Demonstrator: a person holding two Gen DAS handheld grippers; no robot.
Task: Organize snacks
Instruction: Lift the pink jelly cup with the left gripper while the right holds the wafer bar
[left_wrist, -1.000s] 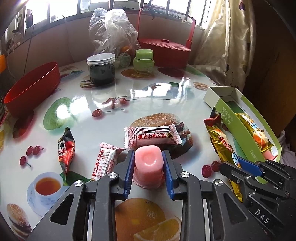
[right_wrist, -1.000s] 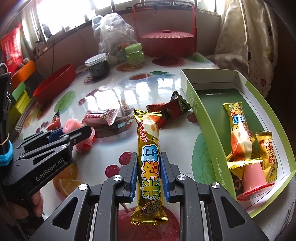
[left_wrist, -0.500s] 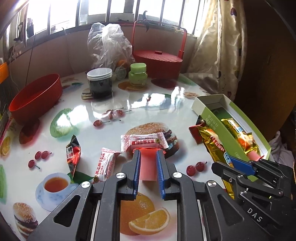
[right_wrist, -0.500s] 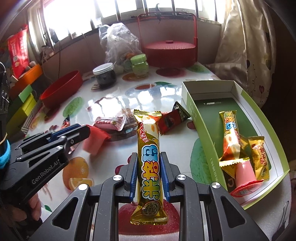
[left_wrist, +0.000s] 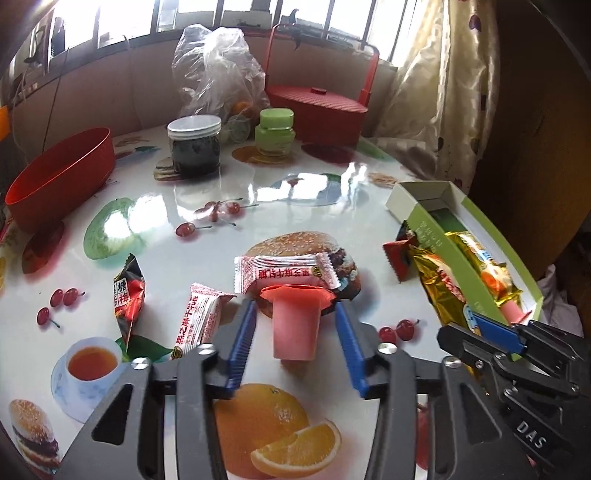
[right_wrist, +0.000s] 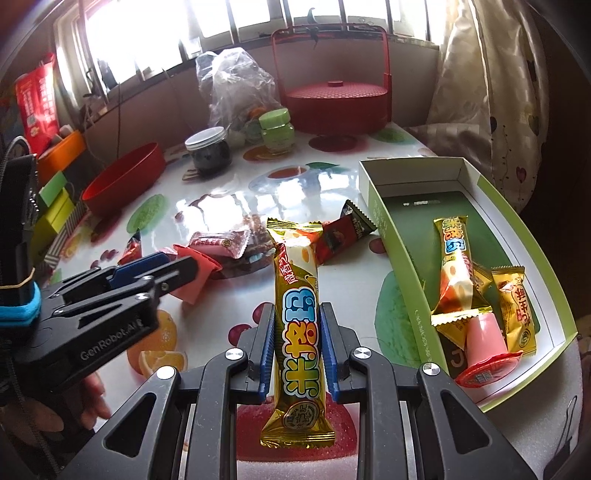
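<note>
My left gripper (left_wrist: 293, 325) is open, and a pink jelly cup (left_wrist: 294, 321) sits loose between its spread jaws, touching neither; the cup also shows in the right wrist view (right_wrist: 195, 275). My right gripper (right_wrist: 296, 332) is shut on a gold snack bar (right_wrist: 297, 314) and holds it above the table. The green box (right_wrist: 395, 236) at the right holds another gold bar (right_wrist: 453, 266), small gold packets and a pink jelly cup (right_wrist: 484, 349). On the table lie two pink-white wrappers (left_wrist: 284, 271) (left_wrist: 197, 319) and a red-black packet (left_wrist: 127, 295).
A red packet (right_wrist: 343, 230) lies beside the box's left wall. At the back stand a red bowl (left_wrist: 59, 177), a dark jar (left_wrist: 194, 149), a green jar (left_wrist: 275, 131), a plastic bag (left_wrist: 218, 77) and a red basket (left_wrist: 317, 107).
My left gripper has opened and the pink jelly cup now sits loose between its jaws. Both grippers have risen. The right gripper still holds the gold bar.
</note>
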